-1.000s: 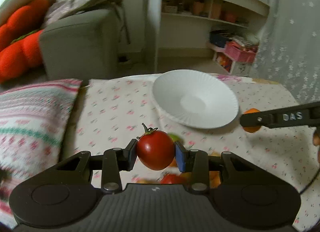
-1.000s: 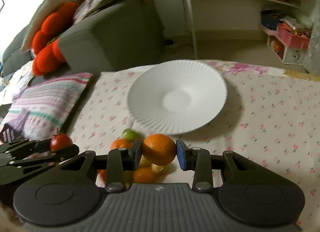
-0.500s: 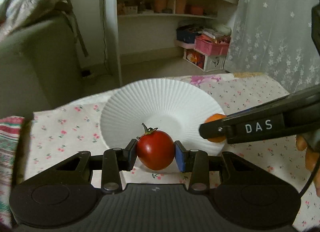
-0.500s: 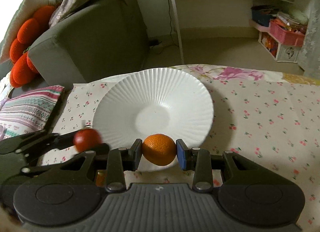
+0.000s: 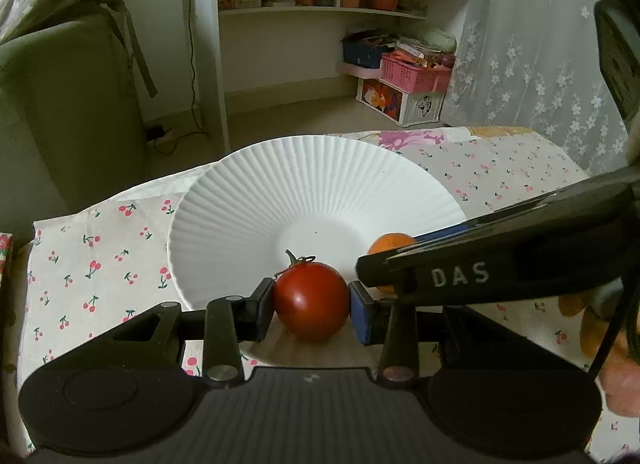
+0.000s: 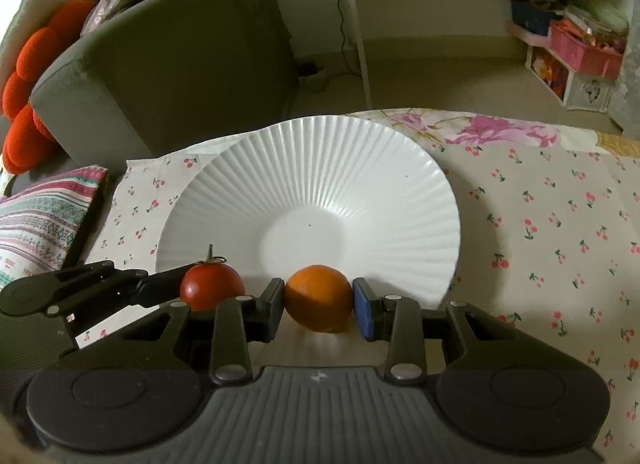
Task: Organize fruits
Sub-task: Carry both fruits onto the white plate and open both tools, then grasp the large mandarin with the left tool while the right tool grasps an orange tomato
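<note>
A red tomato (image 5: 311, 306) with a green stem sits between the pads of my left gripper (image 5: 311, 310), which is shut on it at the near rim of the white ribbed plate (image 5: 280, 188). My right gripper (image 6: 319, 302) is shut on a small orange (image 6: 319, 298), also over the plate's (image 6: 360, 168) near rim. In the left wrist view the right gripper reaches in from the right with the orange (image 5: 390, 244) at its tip. The right wrist view shows the tomato (image 6: 211, 286) just left of the orange, both fruits side by side.
The plate lies on a cherry-print cloth (image 6: 560, 224) over a low table. A grey sofa (image 6: 168, 76) with orange cushions stands behind on the left, a striped pillow (image 6: 44, 216) at the table's left end. White shelves and a pink basket (image 5: 414, 72) are at the back.
Both grippers carried their fruits forward and down from the pile of fruits to the plate's near rim. The plate now fills the middle of both views, and the pile is out of sight.
</note>
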The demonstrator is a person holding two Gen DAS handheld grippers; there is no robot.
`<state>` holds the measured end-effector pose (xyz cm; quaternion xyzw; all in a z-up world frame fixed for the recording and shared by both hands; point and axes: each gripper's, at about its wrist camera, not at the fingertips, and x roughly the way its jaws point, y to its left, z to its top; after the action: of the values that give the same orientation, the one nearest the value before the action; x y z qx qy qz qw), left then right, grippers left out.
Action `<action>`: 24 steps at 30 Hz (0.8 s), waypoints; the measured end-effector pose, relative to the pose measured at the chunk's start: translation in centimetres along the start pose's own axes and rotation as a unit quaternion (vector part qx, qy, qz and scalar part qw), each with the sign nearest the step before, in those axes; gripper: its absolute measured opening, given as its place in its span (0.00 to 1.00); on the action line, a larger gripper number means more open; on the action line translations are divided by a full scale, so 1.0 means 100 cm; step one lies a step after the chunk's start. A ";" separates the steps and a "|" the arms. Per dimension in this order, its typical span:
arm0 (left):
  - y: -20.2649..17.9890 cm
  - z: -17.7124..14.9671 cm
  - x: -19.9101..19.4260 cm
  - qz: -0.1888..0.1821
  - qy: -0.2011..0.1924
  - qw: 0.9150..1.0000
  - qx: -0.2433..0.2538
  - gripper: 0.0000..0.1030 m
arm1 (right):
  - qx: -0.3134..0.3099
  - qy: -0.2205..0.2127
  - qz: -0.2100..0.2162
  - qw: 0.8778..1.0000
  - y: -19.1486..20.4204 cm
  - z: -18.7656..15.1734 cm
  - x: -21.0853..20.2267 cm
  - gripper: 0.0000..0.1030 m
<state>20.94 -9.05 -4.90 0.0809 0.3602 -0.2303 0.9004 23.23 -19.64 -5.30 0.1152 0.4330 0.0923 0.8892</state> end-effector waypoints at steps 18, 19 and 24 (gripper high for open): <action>0.016 0.008 -0.049 0.025 -0.021 0.997 -0.067 0.58 | 0.061 -0.024 0.038 0.997 -0.013 0.009 -0.042 0.58; 0.017 0.007 -0.053 0.030 -0.023 0.996 -0.075 0.60 | 0.055 -0.025 0.033 0.998 -0.011 0.008 -0.044 0.61; 0.020 -0.005 -0.074 0.069 -0.014 0.993 -0.100 0.70 | -0.001 -0.049 0.001 0.999 0.004 0.004 -0.063 0.71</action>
<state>16.89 -4.50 -0.29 0.0120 0.3625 -0.1316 0.9226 19.70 -20.96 -0.21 0.1192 0.3883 0.0880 0.9095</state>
